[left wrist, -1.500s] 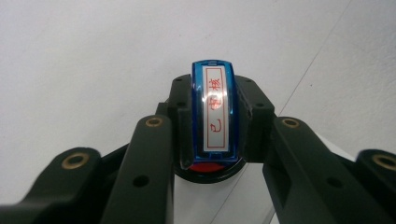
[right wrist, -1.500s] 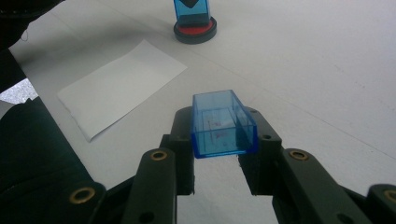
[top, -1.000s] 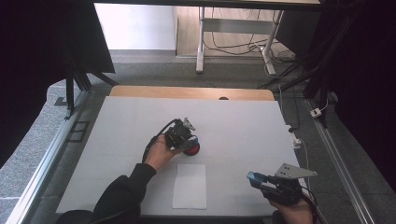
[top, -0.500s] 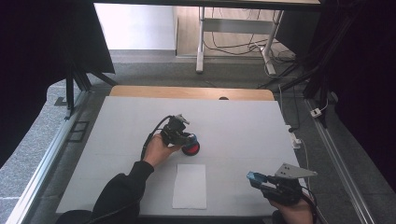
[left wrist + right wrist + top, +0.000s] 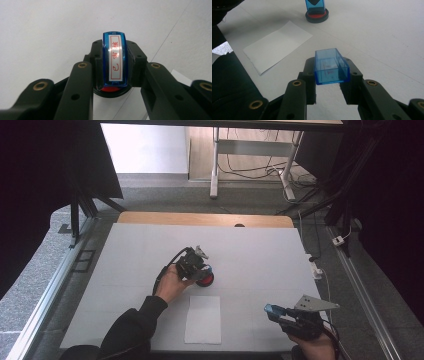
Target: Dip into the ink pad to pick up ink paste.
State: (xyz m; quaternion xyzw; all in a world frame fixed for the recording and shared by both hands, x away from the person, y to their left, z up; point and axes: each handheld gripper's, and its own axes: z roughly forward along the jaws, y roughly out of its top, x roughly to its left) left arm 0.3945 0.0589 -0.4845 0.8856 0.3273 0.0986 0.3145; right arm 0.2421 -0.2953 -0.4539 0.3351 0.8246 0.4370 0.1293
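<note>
Left gripper view: stamp (image 5: 115, 61) upright on ink pad (image 5: 110, 90), gripped by left tool (image 5: 113, 67)

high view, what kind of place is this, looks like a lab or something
Probably a lab or recording workspace rather than a home. A white work table stands between metal frame rails, dark curtains hang at both sides, and loose cables trail over the floor beneath a desk behind.
</note>
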